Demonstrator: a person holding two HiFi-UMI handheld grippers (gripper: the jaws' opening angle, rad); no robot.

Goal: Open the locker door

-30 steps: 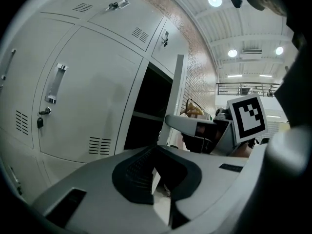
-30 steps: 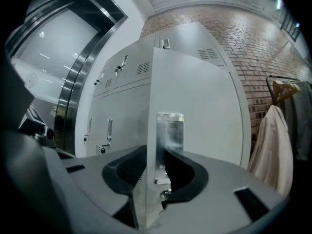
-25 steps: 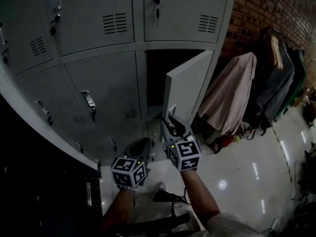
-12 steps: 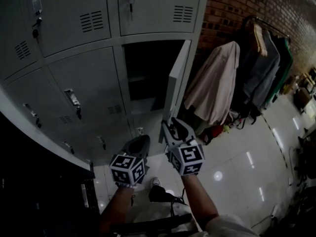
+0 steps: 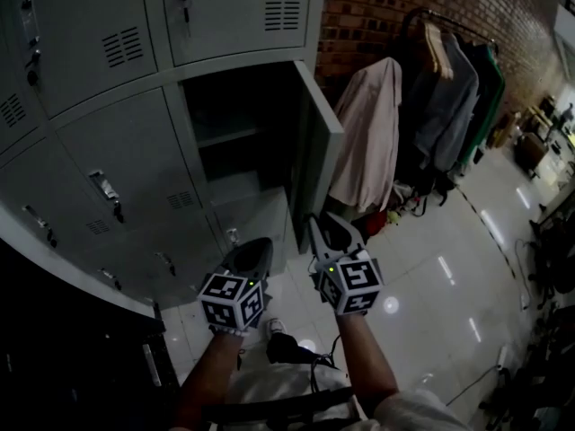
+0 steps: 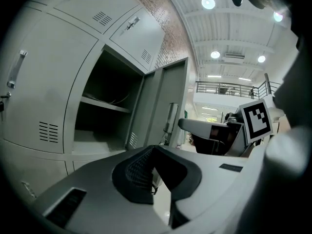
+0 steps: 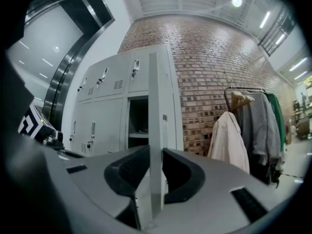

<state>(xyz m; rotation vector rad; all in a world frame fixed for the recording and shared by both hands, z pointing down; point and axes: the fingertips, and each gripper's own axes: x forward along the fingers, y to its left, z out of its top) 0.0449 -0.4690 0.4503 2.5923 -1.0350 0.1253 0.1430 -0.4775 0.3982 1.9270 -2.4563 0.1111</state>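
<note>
Closing my right tool (image 5: 331,230) on the open locker door (image 5: 316,142) edge, seated between its jaws; my left tool (image 5: 254,251) hangs pinched together, empty.

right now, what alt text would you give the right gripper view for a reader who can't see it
The right claw is closing its jaws on the edge of the open locker door, which stands upright between them. Behind are grey lockers with one compartment open, a brick wall, and a clothes rack with a pale coat.
</note>
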